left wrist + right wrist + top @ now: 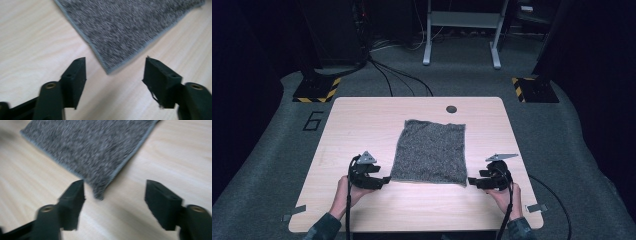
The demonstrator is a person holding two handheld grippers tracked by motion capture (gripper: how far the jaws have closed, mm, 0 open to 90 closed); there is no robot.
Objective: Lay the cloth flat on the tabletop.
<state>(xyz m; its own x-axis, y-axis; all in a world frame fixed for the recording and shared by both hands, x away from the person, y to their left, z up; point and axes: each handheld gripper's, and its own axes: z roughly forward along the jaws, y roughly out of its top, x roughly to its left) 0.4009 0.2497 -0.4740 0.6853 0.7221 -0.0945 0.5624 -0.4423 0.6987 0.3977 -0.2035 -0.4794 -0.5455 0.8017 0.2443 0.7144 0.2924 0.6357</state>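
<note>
A grey speckled cloth point(430, 151) lies flat in the middle of the wooden table point(362, 120). My left gripper point(387, 180) rests low beside the cloth's near left corner, jaws spread. In the left gripper view that cloth corner point(110, 70) lies just ahead of the gap between the black pads point(75, 80), untouched. My right gripper point(470, 181) sits by the near right corner, also open. In the right gripper view the corner point(100, 193) points into the gap near the left pad point(72, 202), with nothing gripped.
A small dark round hole point(451, 108) sits near the table's far edge. Hazard-striped bases point(316, 90) stand on the floor at both far sides, and a grey frame point(462, 30) stands behind. Cables trail from both grippers toward the near edge.
</note>
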